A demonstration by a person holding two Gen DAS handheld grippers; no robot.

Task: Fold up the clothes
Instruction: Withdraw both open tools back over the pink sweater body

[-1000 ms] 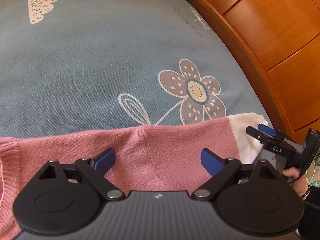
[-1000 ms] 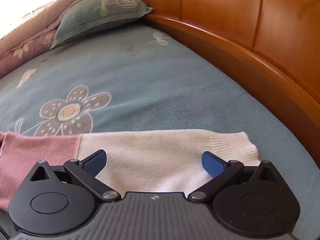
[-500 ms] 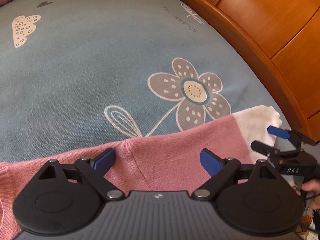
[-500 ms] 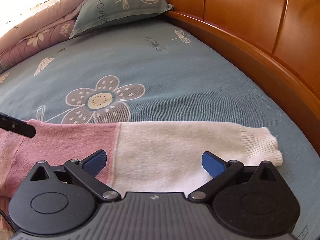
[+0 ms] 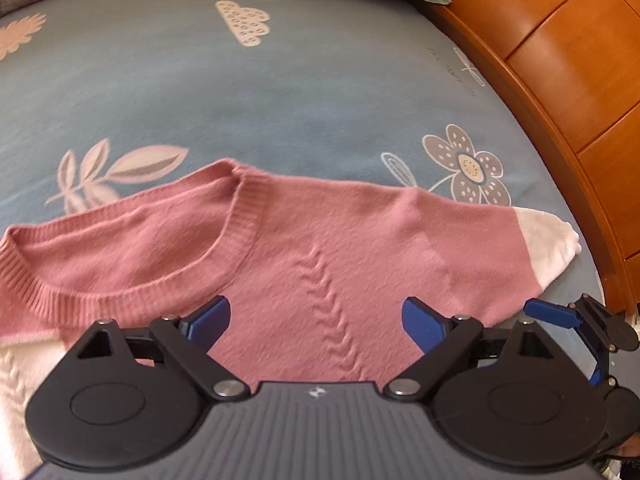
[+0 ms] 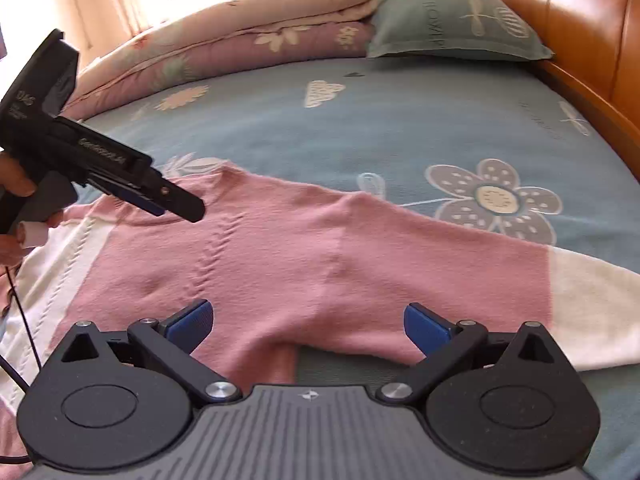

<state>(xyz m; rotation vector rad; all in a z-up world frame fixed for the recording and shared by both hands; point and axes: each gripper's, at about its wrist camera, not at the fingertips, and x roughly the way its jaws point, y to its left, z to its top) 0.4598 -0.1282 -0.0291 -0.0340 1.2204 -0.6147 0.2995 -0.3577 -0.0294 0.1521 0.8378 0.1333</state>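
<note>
A blue-grey bedsheet (image 5: 208, 92) printed with flowers, leaves and clouds is covering the bed and filling most of both views. An orange wooden headboard (image 5: 560, 60) is curving along the right edge of the bed. A folded quilt (image 6: 240, 40) is lying along the far side of the bed, and a grey-green pillow (image 6: 452, 24) is resting just beside it, against the headboard.

The sweater (image 5: 340, 240), pink with white cuffs and a white lower band, is lying flat on the sheet near the front edge of the bed. Its ribbed neckline (image 5: 236, 224) is sitting to the left in the left wrist view. One sleeve is extending to the right, and its white cuff (image 5: 548, 240) is lying close to the headboard. A cable-knit line is running down the pink front.

The left gripper (image 5: 318, 320) is hovering over the sweater front, right of the neckline; its blue-padded jaws are standing wide apart with nothing clamped between them. The right gripper (image 6: 306, 320) is hovering over the underarm area where the sleeve meets the body; its jaws are likewise standing wide and gripping nothing. A hand (image 6: 16, 184) is holding the left gripper at the left edge of the right wrist view.
</note>
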